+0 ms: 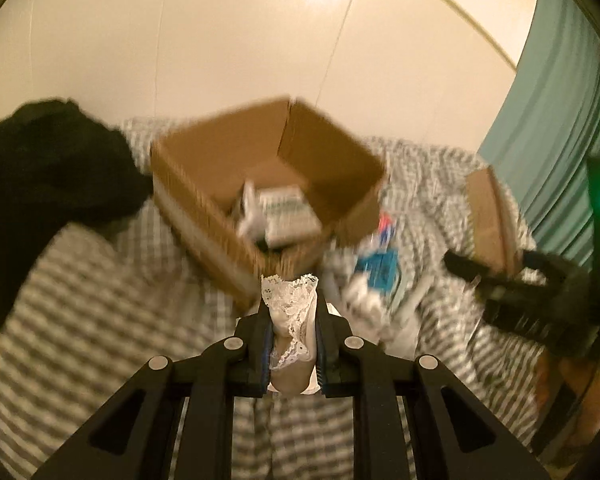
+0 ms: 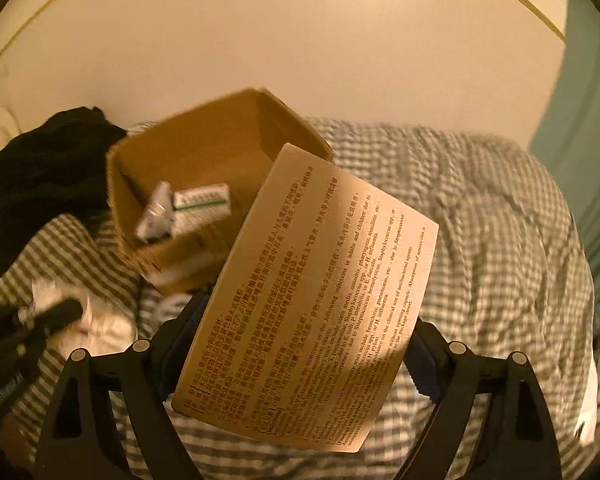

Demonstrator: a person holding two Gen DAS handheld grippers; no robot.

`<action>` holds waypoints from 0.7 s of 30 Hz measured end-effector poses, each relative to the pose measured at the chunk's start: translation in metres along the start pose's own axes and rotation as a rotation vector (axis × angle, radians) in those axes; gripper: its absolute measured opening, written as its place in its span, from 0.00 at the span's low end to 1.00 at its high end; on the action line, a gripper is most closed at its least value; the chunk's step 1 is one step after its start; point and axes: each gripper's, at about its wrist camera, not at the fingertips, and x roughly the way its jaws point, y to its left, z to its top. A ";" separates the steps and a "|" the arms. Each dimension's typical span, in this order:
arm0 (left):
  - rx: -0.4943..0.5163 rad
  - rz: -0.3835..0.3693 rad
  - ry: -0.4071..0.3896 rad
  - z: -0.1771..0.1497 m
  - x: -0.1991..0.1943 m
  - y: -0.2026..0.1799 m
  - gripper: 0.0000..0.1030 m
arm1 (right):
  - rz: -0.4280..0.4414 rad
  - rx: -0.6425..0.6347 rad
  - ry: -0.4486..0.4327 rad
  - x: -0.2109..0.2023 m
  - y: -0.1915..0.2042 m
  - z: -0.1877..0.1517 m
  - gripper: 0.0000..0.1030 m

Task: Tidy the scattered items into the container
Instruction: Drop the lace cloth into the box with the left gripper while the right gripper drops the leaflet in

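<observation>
An open cardboard box [image 1: 220, 164] sits on a checked bedspread and holds small white and green packets [image 1: 284, 210]; it also shows in the right wrist view [image 2: 204, 148]. My left gripper [image 1: 291, 312] is shut on a white lace cloth [image 1: 290, 300], just in front of the box's near corner. My right gripper [image 2: 300, 320] is shut on a flat tan carton with printed text [image 2: 312, 292], held up right of the box. That carton shows in the left wrist view [image 1: 488, 216], with the right gripper [image 1: 500, 280] at the right.
A black garment [image 1: 48, 168] lies left of the box. A blue and white package [image 1: 378, 268] and white items [image 1: 364, 304] lie on the checked bedspread [image 1: 100, 320] right of the box. A cream wall stands behind, and a teal curtain [image 1: 560, 120] hangs at the right.
</observation>
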 end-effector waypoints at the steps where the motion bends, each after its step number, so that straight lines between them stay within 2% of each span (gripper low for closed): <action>1: 0.005 -0.004 -0.015 0.009 -0.001 0.001 0.16 | 0.009 -0.008 -0.010 -0.001 0.004 0.004 0.85; 6: 0.026 0.021 -0.085 0.062 0.010 0.009 0.16 | 0.085 -0.004 -0.043 0.007 0.015 0.042 0.85; 12: 0.024 0.081 -0.096 0.108 0.062 0.027 0.16 | 0.121 -0.051 -0.076 0.045 0.030 0.092 0.85; 18: 0.027 0.120 -0.049 0.124 0.120 0.046 0.16 | 0.143 -0.051 -0.047 0.103 0.036 0.129 0.85; 21: 0.056 0.125 -0.054 0.122 0.137 0.046 0.18 | 0.141 -0.027 -0.025 0.127 0.032 0.140 0.86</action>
